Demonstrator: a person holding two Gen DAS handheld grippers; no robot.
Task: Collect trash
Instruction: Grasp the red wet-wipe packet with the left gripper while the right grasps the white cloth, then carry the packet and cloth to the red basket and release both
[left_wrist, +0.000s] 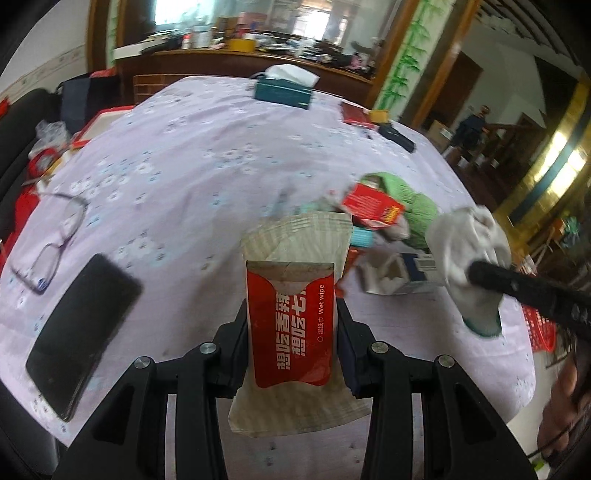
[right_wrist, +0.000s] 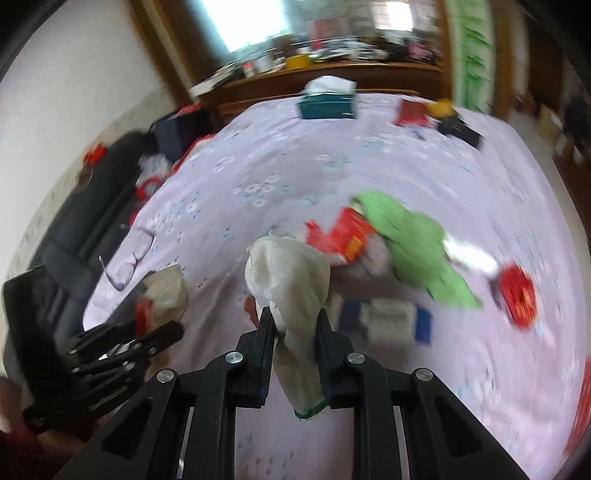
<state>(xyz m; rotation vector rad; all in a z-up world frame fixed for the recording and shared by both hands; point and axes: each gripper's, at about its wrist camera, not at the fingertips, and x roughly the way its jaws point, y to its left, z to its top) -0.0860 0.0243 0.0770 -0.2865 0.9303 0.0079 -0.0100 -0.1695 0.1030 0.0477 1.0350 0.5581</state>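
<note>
Red wet-wipe packet sits pinched in the left hand-held gripper, a crumpled white cloth clamped in the right hand-held gripper, both above the lilac surface; best to carry them off with a firm grip before going for the leftover red box

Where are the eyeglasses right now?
The eyeglasses lie on the purple tablecloth at the left wrist view's left, just beyond the black phone.
</note>
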